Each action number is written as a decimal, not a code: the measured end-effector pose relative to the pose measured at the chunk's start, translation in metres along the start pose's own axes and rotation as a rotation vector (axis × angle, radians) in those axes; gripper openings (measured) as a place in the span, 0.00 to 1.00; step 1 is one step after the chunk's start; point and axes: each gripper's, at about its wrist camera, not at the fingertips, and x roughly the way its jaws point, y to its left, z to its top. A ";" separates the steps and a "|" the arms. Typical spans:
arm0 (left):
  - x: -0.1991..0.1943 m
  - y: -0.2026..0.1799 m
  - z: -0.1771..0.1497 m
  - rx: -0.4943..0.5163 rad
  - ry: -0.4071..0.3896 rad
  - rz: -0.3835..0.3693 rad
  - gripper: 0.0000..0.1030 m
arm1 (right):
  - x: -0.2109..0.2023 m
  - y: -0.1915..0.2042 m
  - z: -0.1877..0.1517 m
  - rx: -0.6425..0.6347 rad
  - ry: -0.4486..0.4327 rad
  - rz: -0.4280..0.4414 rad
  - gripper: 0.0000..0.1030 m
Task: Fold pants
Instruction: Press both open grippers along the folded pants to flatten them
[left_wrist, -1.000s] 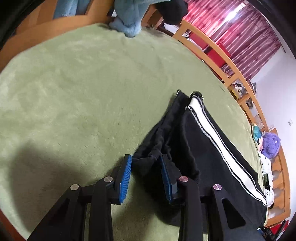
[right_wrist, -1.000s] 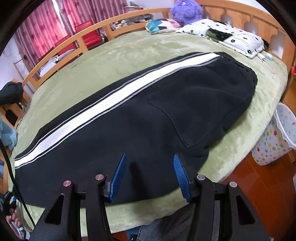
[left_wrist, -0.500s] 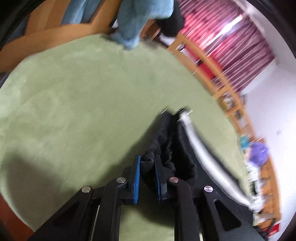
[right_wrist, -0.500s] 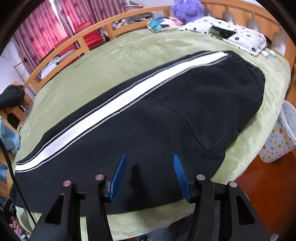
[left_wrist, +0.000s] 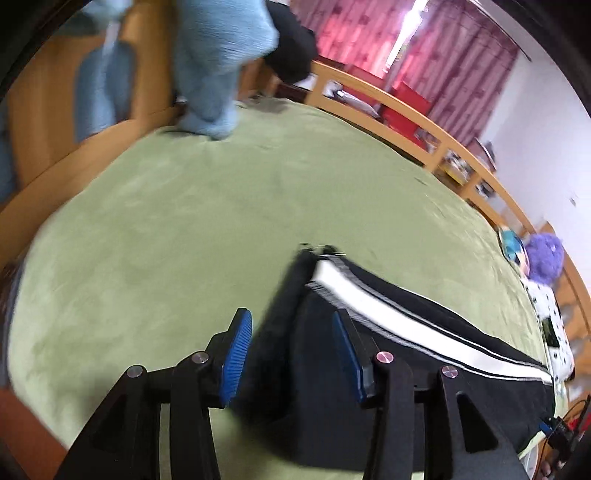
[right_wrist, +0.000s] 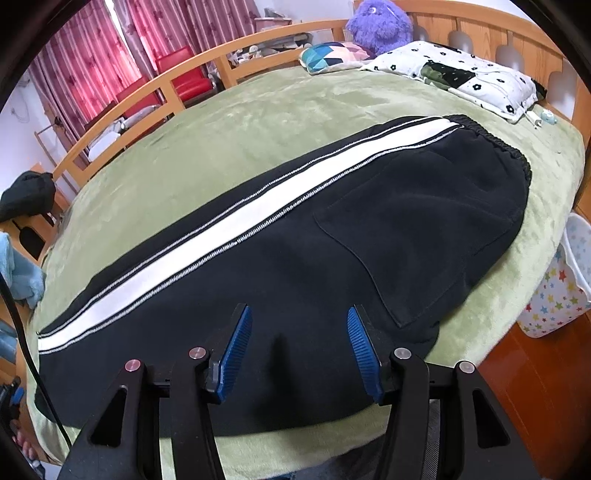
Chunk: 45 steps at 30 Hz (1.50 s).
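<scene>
Left gripper (left_wrist: 291, 349): blue pads apart, jaws just been opening; black cuff of pants (left_wrist: 399, 332) between them, no pad visibly pressing. Pants: black, white side stripe, flat on green bed cover (left_wrist: 184, 236). Light-blue garment (left_wrist: 218, 62) hanging at far bed edge. Wooden bed rail (left_wrist: 424, 129), pink curtains (left_wrist: 454, 48) behind.

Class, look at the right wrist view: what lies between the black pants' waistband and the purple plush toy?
Bare green blanket, then a flower-print pillow, between the pants and the plush toy.
</scene>
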 end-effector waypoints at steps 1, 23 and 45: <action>0.012 -0.010 0.006 0.019 0.011 -0.004 0.42 | 0.002 0.000 0.002 0.002 0.002 0.005 0.52; 0.079 -0.030 0.056 -0.018 -0.054 -0.041 0.19 | 0.040 0.012 0.025 0.030 0.025 -0.036 0.52; 0.049 -0.066 -0.083 0.090 0.236 0.154 0.68 | 0.043 0.024 -0.043 -0.275 0.070 -0.025 0.65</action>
